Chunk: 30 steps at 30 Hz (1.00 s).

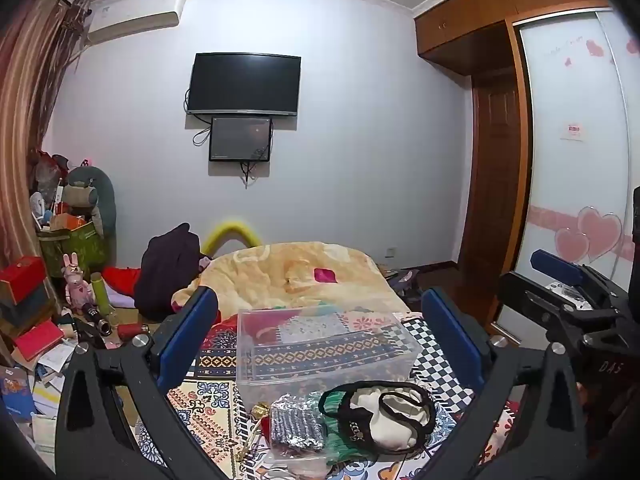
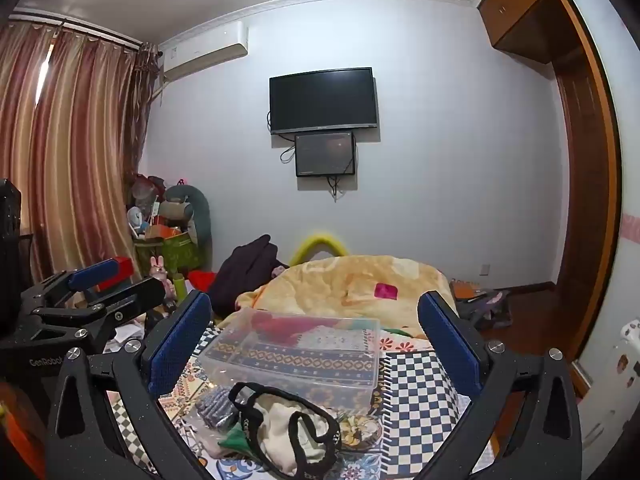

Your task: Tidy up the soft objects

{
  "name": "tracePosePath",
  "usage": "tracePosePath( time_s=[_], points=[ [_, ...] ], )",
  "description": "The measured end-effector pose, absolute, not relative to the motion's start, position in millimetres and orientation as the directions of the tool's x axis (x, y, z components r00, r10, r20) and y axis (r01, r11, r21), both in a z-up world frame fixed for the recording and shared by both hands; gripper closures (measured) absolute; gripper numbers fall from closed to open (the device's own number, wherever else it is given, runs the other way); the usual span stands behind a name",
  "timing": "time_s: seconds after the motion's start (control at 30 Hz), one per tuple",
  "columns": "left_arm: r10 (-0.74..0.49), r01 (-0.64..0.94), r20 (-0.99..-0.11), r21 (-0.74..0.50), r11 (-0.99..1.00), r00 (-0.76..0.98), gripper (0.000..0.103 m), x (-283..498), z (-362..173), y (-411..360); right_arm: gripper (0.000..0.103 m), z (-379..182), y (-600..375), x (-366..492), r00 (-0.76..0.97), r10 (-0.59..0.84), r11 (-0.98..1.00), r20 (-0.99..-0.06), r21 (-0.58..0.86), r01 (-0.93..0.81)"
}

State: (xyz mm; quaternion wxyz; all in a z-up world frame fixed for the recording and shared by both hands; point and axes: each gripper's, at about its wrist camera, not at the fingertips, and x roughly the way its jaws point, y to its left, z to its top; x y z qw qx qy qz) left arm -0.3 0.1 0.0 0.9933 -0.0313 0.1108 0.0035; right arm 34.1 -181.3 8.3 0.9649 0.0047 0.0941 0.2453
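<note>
A clear plastic box (image 1: 320, 344) sits on the patterned bedspread; it also shows in the right wrist view (image 2: 296, 352). In front of it lies a white cloth with black trim (image 1: 384, 416), also in the right wrist view (image 2: 288, 432), over a green piece (image 1: 340, 428). A grey knitted item in a clear bag (image 1: 296, 424) lies to its left, also in the right wrist view (image 2: 216, 404). My left gripper (image 1: 320, 328) is open and empty above the pile. My right gripper (image 2: 316, 332) is open and empty above the same pile, and shows at the right edge of the left wrist view (image 1: 560, 276).
A yellow blanket (image 1: 288, 272) is bunched at the far end of the bed with a pink square (image 1: 325, 275) on it. A dark garment (image 1: 168, 268) lies at the left. Cluttered boxes and toys (image 1: 60, 280) fill the floor left. A wardrobe (image 1: 576, 160) stands right.
</note>
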Motion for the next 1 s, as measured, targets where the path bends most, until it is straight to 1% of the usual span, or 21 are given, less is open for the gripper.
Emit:
tracePosePath(
  time_s=[0.27,0.3,0.33,1.0],
  points=[
    [0.009,-0.019,-0.219,-0.044,0.999,0.976,0.0,1.3,0.5,-0.1,0.0,9.5,-182.0,33.9,0.858,0.479,0.877,-0.184,0.062,-0.476],
    [0.002,-0.012,-0.216,-0.045,0.999,0.976,0.0,-0.8,-2.1,-9.2,0.0,9.6,-182.0,33.8,0.859,0.478,0.878,-0.182,0.06,-0.475],
    [-0.013,0.0,-0.216,-0.06,0.998,0.976,0.0,-0.9,-1.0,-2.7,0.0,8.6,-181.5,33.9,0.861,0.476,0.879,-0.181,0.058,-0.473],
    [-0.013,0.002,-0.213,-0.05,0.999,0.977,0.0,-5.2,3.1,-6.5,0.0,9.3,-181.6,30.1,0.862,0.478,0.878,-0.17,0.063,-0.475]
  ],
)
